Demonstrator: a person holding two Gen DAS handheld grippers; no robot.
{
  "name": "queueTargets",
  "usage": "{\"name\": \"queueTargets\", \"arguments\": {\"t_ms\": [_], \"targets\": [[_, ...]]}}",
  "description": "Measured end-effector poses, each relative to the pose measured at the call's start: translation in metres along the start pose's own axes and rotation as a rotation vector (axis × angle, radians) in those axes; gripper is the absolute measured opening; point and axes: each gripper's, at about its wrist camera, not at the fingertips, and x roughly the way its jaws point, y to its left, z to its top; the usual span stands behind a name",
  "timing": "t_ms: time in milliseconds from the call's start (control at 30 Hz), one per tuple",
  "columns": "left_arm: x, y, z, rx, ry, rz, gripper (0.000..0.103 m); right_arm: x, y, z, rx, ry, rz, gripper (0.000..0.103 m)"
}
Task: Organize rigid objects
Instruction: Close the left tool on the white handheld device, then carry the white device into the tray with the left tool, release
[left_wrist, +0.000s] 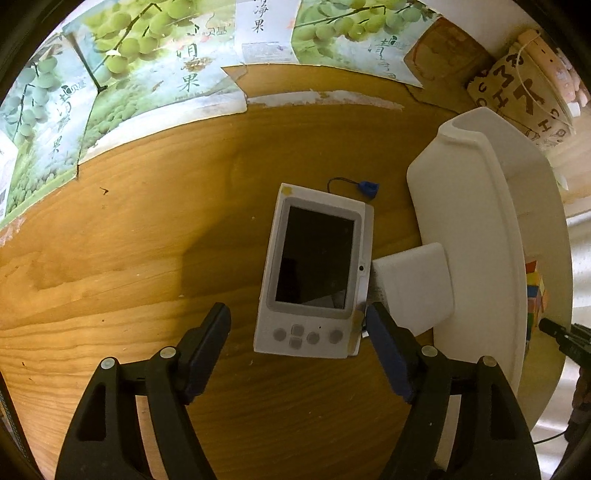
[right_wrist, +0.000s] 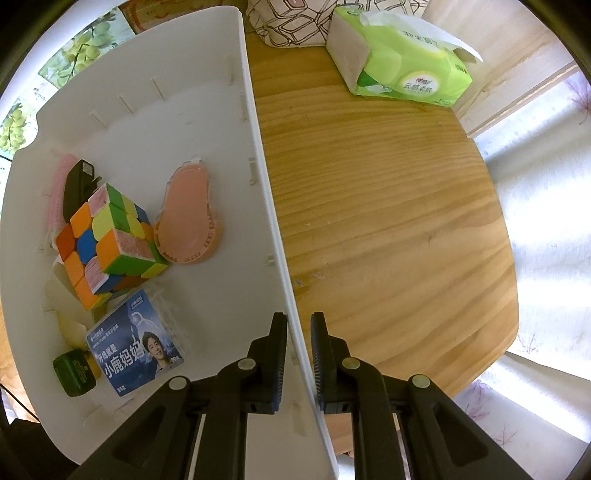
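A white handheld device (left_wrist: 314, 273) with a dark screen and grey buttons lies flat on the wooden table (left_wrist: 129, 277). My left gripper (left_wrist: 297, 328) hangs open above its button end, with one finger out to the left and the other at its right lower corner; neither pad presses it. Beside it stand a small white block (left_wrist: 413, 284) and the white bin (left_wrist: 480, 221). My right gripper (right_wrist: 298, 332) is shut on the white bin's side wall (right_wrist: 258, 166), one finger inside and one outside. In the bin lie a colourful cube (right_wrist: 107, 243), a pink foot-shaped case (right_wrist: 188, 221) and a blue floss box (right_wrist: 135, 343).
A blue cap on a cord (left_wrist: 369, 188) lies behind the device. Grape-print cardboard (left_wrist: 129, 74) covers the far side. A green tissue pack (right_wrist: 406, 62) and a patterned bag (right_wrist: 291, 22) sit past the bin. The table's round edge (right_wrist: 513, 295) runs on the right.
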Motion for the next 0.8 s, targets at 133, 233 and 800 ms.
{"name": "queueTargets", "arguments": {"t_ms": [133,233,800], "targets": [[0.005,-0.003,0.006,-0.01,0.007,0.005,0.079,0.0,0.0,0.0,-0.002,0.0,-0.001,0.013],[0.009,-0.005,0.008,-0.011,0.017,0.017,0.078,0.0,0.001,0.0,-0.004,-0.001,-0.002,0.013],[0.008,-0.016,0.012,-0.009,0.019,0.025,0.064,-0.001,-0.001,-0.002,-0.014,-0.012,0.003,0.014]]}}
